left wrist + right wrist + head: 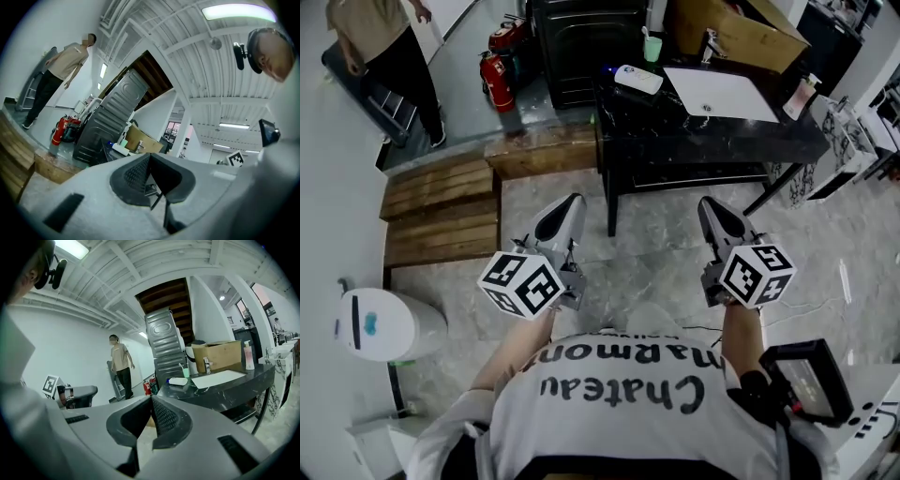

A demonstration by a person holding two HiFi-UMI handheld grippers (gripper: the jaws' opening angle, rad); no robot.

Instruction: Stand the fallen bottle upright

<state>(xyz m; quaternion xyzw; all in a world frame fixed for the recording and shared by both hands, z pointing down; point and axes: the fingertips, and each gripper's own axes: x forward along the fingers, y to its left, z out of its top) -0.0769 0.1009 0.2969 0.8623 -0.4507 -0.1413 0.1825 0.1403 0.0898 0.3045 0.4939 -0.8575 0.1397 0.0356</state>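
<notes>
The fallen bottle (pixel 637 79) is white with a blue cap and lies on its side at the back left of the black marble table (pixel 675 141). It also shows as the lying bottle (pixel 178 380) in the right gripper view and, small and far off, as the bottle (pixel 119 149) in the left gripper view. My left gripper (pixel 575 200) and right gripper (pixel 707 203) hang over the floor short of the table, both pointing toward it. The left gripper's (pixel 150 155) jaws meet with nothing between them. The right gripper's (pixel 151 397) jaws are likewise closed and empty.
On the table are a green cup (pixel 652 47), a white basin (pixel 720 94), a cardboard box (pixel 741 33) and a pump bottle (pixel 803 97). Fire extinguishers (pixel 497 80), wooden steps (pixel 441 211), a white bin (pixel 380 323) and a standing person (pixel 384 47) are to the left.
</notes>
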